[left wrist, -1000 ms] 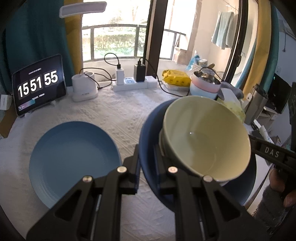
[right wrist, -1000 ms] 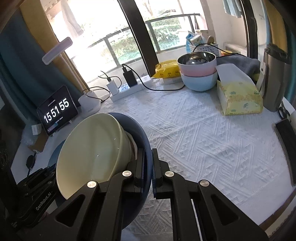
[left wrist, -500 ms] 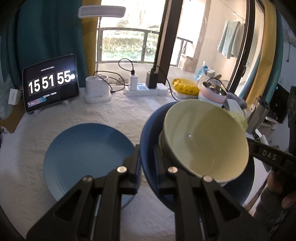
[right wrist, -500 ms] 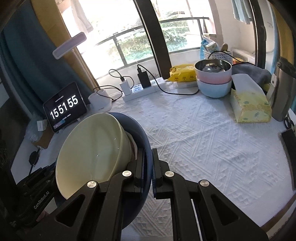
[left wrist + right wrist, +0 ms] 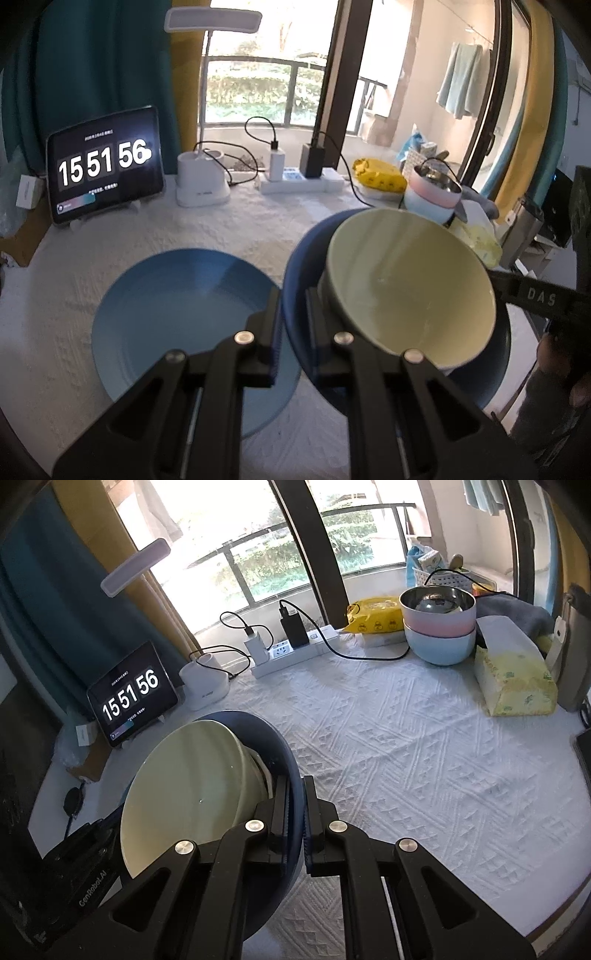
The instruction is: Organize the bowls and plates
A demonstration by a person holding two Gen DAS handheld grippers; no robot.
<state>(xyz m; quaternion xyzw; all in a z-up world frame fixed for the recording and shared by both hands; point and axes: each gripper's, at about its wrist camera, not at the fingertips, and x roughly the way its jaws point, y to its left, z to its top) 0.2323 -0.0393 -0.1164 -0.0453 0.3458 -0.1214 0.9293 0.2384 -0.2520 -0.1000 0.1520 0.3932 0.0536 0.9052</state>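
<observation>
A dark blue plate [image 5: 303,258] carries a pale yellow-green bowl [image 5: 406,288] and hangs above the white tablecloth between both grippers. My left gripper [image 5: 293,332] is shut on the plate's near rim. My right gripper [image 5: 295,805] is shut on the opposite rim of the same dark blue plate [image 5: 273,742], with the bowl [image 5: 192,790] to its left. A light blue plate [image 5: 177,314] lies flat on the cloth, just left of the held plate and partly under the left gripper.
A tablet clock [image 5: 105,166], a white lamp base [image 5: 201,181] and a power strip [image 5: 291,653] line the back. At the back right stand stacked pink and light blue bowls [image 5: 439,635], a yellow tissue pack [image 5: 513,679] and a grey container [image 5: 572,657].
Both grippers have carried the plate and bowl leftward, so the light blue plate now sits closer under the left gripper. The grips are unchanged.
</observation>
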